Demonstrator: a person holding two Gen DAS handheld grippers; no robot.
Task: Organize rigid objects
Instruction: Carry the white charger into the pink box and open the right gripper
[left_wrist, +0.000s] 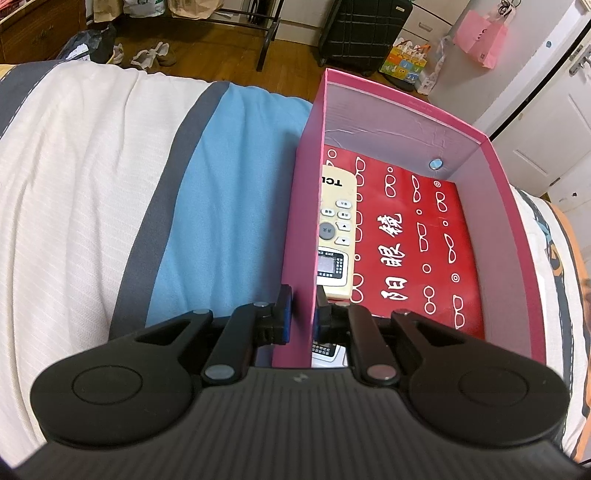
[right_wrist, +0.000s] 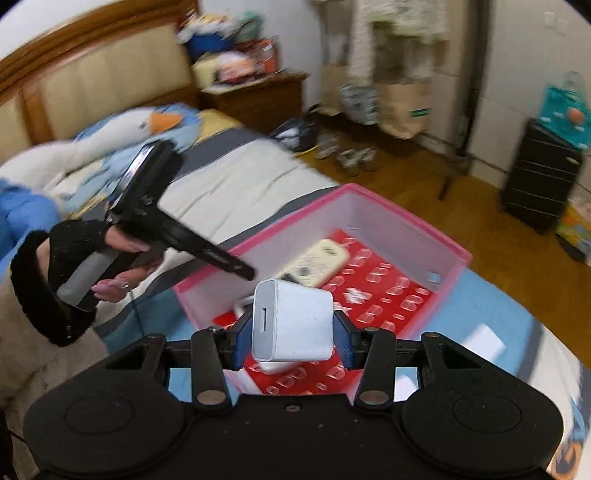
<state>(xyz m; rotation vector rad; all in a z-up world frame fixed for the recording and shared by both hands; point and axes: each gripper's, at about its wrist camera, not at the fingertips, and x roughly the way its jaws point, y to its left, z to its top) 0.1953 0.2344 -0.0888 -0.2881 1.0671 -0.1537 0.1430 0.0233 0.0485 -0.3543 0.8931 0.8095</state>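
The left hand-held gripper (left_wrist: 301, 319), at the lower centre of its view, is pinched tight on the near wall of the pink box (left_wrist: 513, 206), steadying it on the bed (left_wrist: 74, 184). A cream remote (left_wrist: 334, 229) already lies inside along the box's left wall. In the right view, lower centre, the right hand-held gripper (right_wrist: 291, 341) holds a white charger block (right_wrist: 291, 319) between its blue pads, jaws about half spread, raised above the box's near end. The step in hand looks like carrying the charger in; next it needs lowering onto the bare red floor beside the remote, then releasing
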